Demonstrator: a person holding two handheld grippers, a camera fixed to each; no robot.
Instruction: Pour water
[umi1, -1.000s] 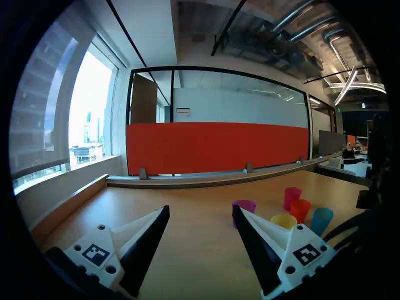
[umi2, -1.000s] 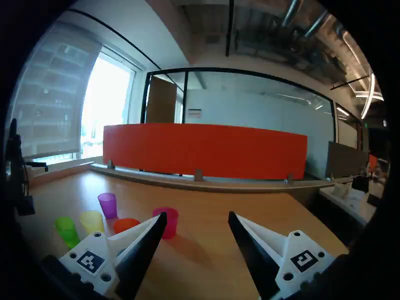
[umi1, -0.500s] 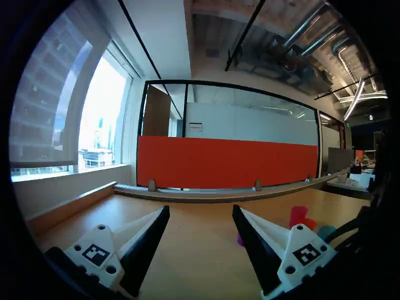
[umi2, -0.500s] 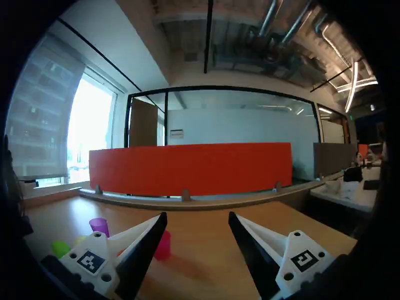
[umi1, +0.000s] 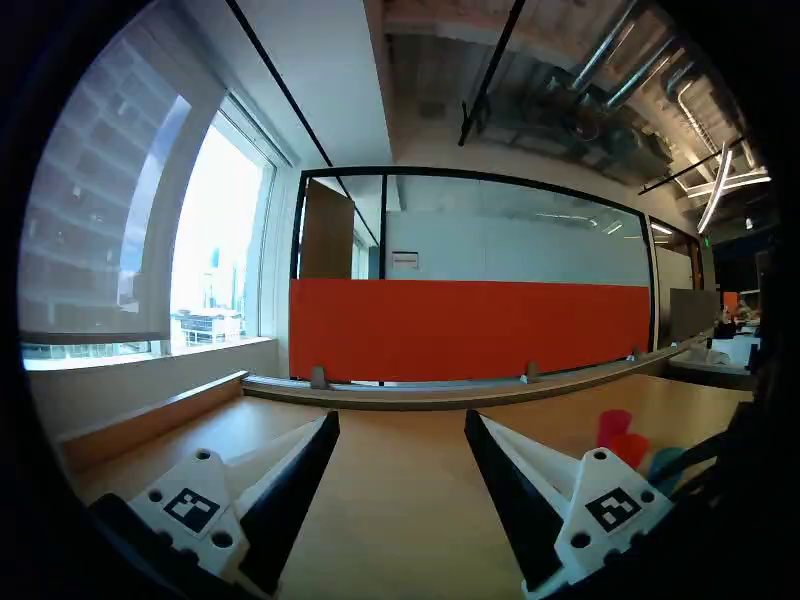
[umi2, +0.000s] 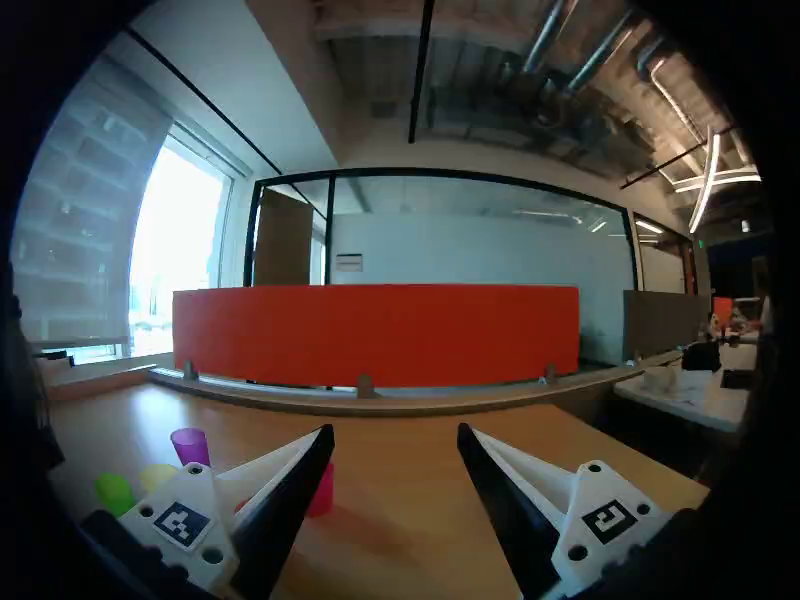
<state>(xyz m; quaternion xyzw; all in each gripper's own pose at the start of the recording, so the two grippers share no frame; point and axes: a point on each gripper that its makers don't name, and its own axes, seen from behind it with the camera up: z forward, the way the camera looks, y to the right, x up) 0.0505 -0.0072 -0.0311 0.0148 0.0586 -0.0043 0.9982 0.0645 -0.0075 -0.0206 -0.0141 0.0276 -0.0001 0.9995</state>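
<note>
Several small plastic cups stand on a wooden table (umi1: 400, 500). In the left gripper view a pink cup (umi1: 612, 424), a red-orange cup (umi1: 632, 447) and a teal cup (umi1: 662, 463) peek past the right finger. In the right gripper view a purple cup (umi2: 189, 445), a yellow cup (umi2: 157, 476), a green cup (umi2: 114, 491) and a pink cup (umi2: 320, 489) sit at the lower left. My left gripper (umi1: 400, 440) is open and holds nothing. My right gripper (umi2: 395, 450) is also open, above the table and to the right of the cups.
An orange partition panel (umi2: 375, 334) runs along the table's far edge. Bright windows (umi1: 215, 270) fill the left side. Another desk with items (umi2: 690, 385) stands to the right. Pipes and strip lights hang overhead.
Both views have tilted upward, so the cups have slid lower and are partly hidden behind the fingers. Both grippers stayed open.
</note>
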